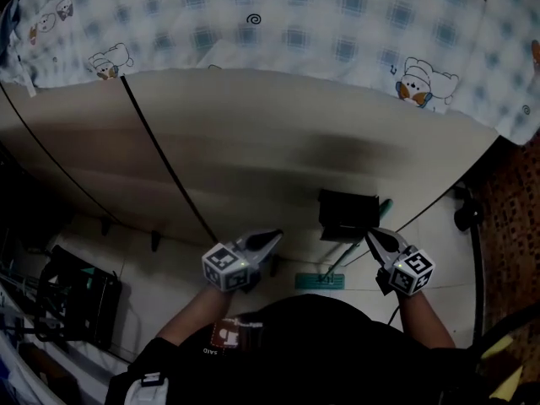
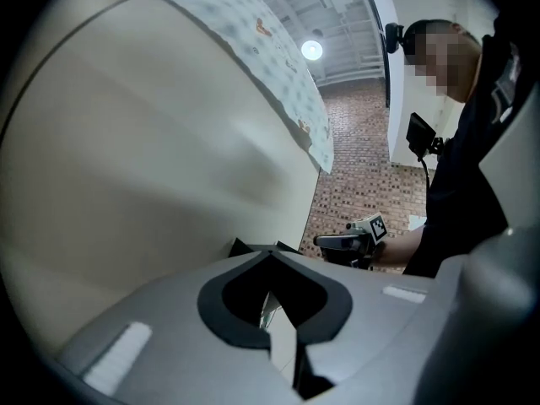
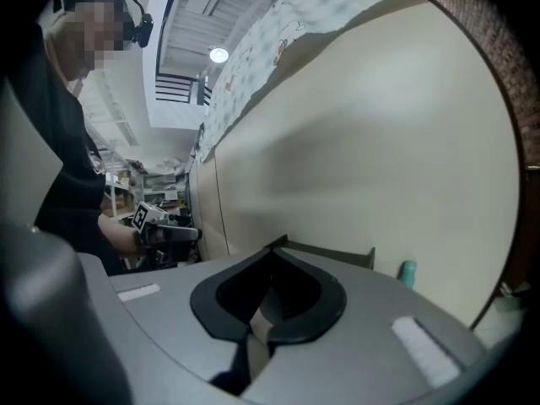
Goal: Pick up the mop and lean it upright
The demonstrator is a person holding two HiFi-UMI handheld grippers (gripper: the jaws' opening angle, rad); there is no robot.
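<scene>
Tiled floor: mop lies by a dark box; left gripper and right gripper closed, empty.

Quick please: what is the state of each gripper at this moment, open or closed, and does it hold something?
Left gripper: closed, holding nothing.
Right gripper: closed, holding nothing.

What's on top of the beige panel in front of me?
A blue-checked cartoon-print cloth drapes over the top of the beige panel; whatever lies beneath the cloth is hidden.
</scene>
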